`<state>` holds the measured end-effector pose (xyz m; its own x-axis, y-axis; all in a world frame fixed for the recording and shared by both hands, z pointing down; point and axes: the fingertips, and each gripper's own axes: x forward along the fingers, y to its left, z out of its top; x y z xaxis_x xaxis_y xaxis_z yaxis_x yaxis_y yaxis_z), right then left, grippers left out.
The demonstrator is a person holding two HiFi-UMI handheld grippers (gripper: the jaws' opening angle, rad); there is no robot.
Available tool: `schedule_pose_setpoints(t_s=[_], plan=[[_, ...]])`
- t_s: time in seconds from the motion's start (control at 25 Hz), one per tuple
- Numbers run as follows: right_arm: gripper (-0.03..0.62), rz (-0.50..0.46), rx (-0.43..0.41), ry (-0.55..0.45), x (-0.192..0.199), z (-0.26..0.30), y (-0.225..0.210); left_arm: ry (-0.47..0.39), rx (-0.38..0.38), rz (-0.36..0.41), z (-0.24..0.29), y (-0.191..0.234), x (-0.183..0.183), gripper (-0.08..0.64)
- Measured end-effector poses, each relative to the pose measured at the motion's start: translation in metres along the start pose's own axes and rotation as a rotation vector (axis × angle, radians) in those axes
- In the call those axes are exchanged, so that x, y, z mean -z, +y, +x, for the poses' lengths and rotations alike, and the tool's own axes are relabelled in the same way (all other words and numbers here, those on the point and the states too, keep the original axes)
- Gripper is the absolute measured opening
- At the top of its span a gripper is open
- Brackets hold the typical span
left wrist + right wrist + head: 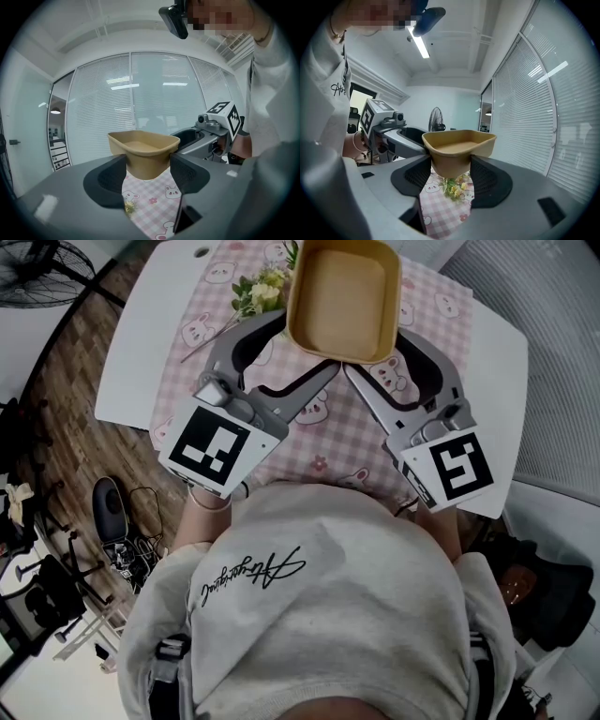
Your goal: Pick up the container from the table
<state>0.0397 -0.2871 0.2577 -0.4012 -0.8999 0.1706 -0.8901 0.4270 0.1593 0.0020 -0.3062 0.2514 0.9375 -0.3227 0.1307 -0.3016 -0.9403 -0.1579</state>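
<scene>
Tan paperboard forms the container [342, 301], an empty rectangular tub with rounded corners, held up clear of the bench [141, 343] rather than resting on it. The left hand-held gripper [147, 169] clamps one end of it, both ribbed pads pressed against its sides below the rim, and the right hand-held gripper [450, 171] clamps the other end the same way (each gripper view shows the other tool across the tub). Both black-and-white marker cubes [211, 446] sit close to the person's chest. Below the tub, the white bench top carries a pink checked cloth [328, 442] printed with rabbits and small flowers. A small bunch of yellow and white flowers [262, 287] lies on the cloth, by the tub's left edge in the head view. Wood-plank floor [75, 418] runs past the bench's left side, with a standing fan [37, 273] at the far corner and dark gear lower down. Glass walls hung with pale slatted blinds [154, 93] close in the room, and a strip light [419, 44] glows on the white ceiling.
</scene>
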Motion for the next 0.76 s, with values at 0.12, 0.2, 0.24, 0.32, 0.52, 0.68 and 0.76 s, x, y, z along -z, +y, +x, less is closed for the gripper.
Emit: schedule_pose_setpoints(t_s=[0.12,0.2,0.24,0.32,0.52,0.68,0.76], plan=[[0.262,-0.006,-0.001,0.002,0.0012,-0.0009,0.0,0.002,0.0,0.001,0.0002,-0.001,0.0004,0.284],[0.262,-0.005,-0.001,0.003,0.0017,-0.0013,-0.0001,0.004,0.0,0.0,0.0006,-0.0016,0.0009,0.284],[0.262,-0.005,0.0,0.003,0.002,-0.0015,-0.0001,0.004,0.0,-0.001,0.0007,-0.0018,0.0011,0.284],[0.262,-0.004,0.001,0.004,0.0027,-0.0016,-0.0001,0.005,0.002,0.0,0.0009,-0.0022,0.0019,0.284],[0.262,-0.001,0.001,0.005,0.0038,-0.0024,-0.0005,0.008,0.003,0.001,0.0017,-0.0032,0.0021,0.284],[0.262,-0.001,0.004,0.005,0.0033,-0.0029,-0.0021,0.008,0.006,-0.001,0.0031,-0.0031,0.0013,0.284],[0.262,0.0,0.005,0.004,0.0038,-0.0031,-0.0028,0.008,0.007,0.0,0.0041,-0.0033,0.0017,0.284]])
